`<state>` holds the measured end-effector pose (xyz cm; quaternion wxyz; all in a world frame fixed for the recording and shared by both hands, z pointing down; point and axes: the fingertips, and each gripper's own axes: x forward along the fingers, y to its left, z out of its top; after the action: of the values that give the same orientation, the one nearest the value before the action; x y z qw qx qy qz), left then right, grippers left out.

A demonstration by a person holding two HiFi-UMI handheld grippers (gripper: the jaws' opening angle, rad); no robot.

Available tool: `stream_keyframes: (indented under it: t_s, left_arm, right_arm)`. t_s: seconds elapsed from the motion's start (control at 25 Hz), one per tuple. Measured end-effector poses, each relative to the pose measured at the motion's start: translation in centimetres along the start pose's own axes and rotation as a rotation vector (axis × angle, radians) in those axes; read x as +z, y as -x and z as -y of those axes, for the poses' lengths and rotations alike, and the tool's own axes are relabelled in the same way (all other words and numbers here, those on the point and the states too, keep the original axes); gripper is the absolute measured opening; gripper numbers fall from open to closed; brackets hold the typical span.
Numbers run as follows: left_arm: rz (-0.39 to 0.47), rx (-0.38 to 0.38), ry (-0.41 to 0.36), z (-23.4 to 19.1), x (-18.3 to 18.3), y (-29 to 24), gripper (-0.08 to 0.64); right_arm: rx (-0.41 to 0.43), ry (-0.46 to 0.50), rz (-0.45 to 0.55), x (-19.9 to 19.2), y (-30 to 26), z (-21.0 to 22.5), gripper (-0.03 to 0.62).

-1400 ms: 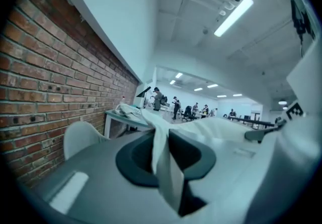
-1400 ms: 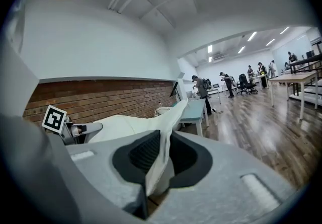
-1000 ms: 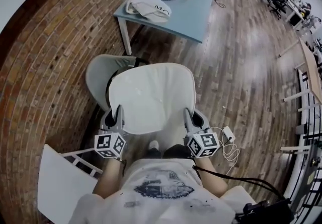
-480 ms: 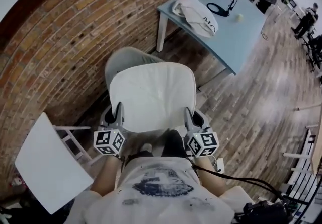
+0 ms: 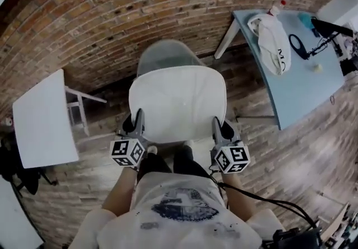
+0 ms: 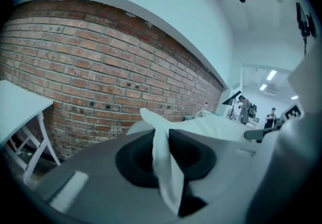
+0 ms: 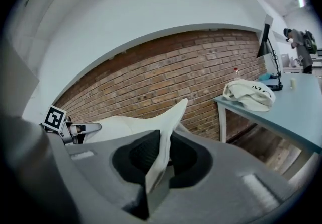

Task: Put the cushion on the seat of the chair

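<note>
A flat white cushion (image 5: 177, 102) hangs level between my two grippers in the head view. My left gripper (image 5: 139, 118) is shut on its left edge and my right gripper (image 5: 215, 125) on its right edge. In the left gripper view the cushion (image 6: 163, 165) is a white fold pinched between the jaws of the left gripper (image 6: 163, 155). The right gripper view shows the same cushion (image 7: 161, 155) pinched in the right gripper (image 7: 160, 160). Behind and below the cushion stands a pale grey shell chair (image 5: 165, 54) against the brick wall; its seat is mostly hidden by the cushion.
A brick wall (image 5: 112, 13) runs behind the chair. A small white table (image 5: 42, 119) stands at the left. A light blue table (image 5: 293, 69) at the right carries a white bag (image 5: 274, 41), a bottle and cables. The floor is wooden planks.
The view has swung left: the chair now sits straight ahead, the blue table has slid to the right and the white table is fully in view at left. Both grippers keep their hold.
</note>
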<state>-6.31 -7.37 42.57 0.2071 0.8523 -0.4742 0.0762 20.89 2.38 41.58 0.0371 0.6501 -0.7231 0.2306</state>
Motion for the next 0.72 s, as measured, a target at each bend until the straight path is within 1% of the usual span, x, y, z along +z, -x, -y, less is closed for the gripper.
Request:
stream_keyframes:
  t_s: [0.16,0.28,0.44,0.72]
  left_arm:
    - [-0.003,0.097,0.043,-0.2,-3.0,-0.1,0.054]
    - [-0.010,0.151,0.074,-0.5,-5.1,-0.5,0.054]
    - [-0.025,0.179,0.084,-1.8,-7.9,-1.2,0.054]
    - [-0.058,0.215,0.099,-5.1,-14.4,-4.5,0.055]
  right_arm:
    - [0.088,0.029,-0.067,-1.6,-2.5,1.4,0.046]
    - [0.127,0.035,-0.113,-3.1,-4.1,2.4,0.046]
    - [0.146,0.041,-0.152,-5.9,-6.2,3.1,0.046]
    - [0.168,0.050,-0.190,-11.8,-10.8,5.1,0.046]
